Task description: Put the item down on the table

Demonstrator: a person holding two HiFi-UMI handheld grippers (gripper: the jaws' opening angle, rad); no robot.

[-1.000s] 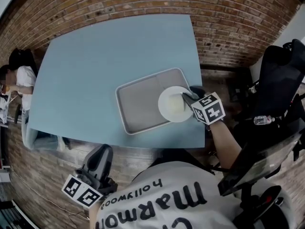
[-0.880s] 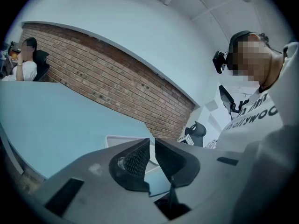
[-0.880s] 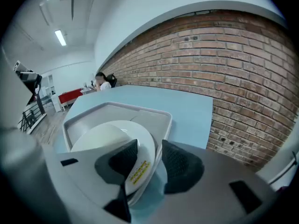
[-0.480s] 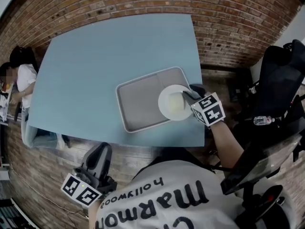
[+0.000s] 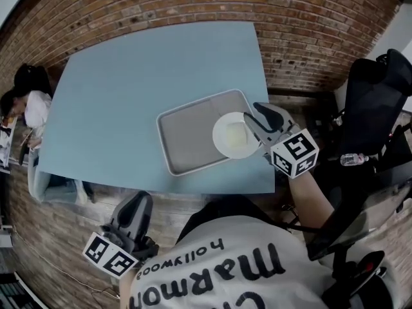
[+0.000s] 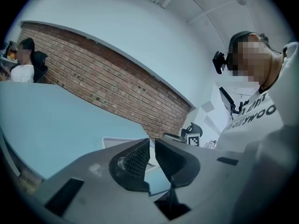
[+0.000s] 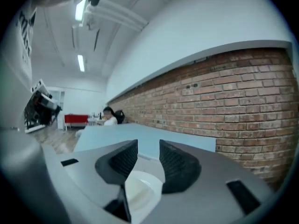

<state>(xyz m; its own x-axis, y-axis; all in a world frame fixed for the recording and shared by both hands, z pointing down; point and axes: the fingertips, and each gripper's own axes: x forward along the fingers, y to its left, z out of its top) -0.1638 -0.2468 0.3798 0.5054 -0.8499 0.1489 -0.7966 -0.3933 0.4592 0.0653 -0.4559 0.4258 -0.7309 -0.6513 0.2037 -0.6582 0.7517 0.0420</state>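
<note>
A round white plate [image 5: 234, 136] lies on the right end of a grey tray [image 5: 187, 137], which sits on the light blue table [image 5: 141, 76] near its front right corner. My right gripper [image 5: 259, 116] hovers just right of the plate, tilted upward and open, nothing between its fingers. In the right gripper view the plate [image 7: 139, 190] shows below the parted jaws of that gripper [image 7: 148, 154]. My left gripper [image 5: 136, 206] hangs below the table's front edge, off the table. In the left gripper view this gripper [image 6: 152, 149] looks shut and empty, with the tray [image 6: 116, 141] beyond it.
A person [image 5: 31, 105] sits at the table's far left side. A black chair [image 5: 380, 102] and a water bottle [image 5: 356, 161] are at the right. A brick wall [image 7: 224, 101] runs behind the table. The table's front edge is close to my body.
My right gripper has let go of the plate's rim, opened, tipped up and drawn slightly back to the right. The plate stays on the tray. The left gripper has barely moved.
</note>
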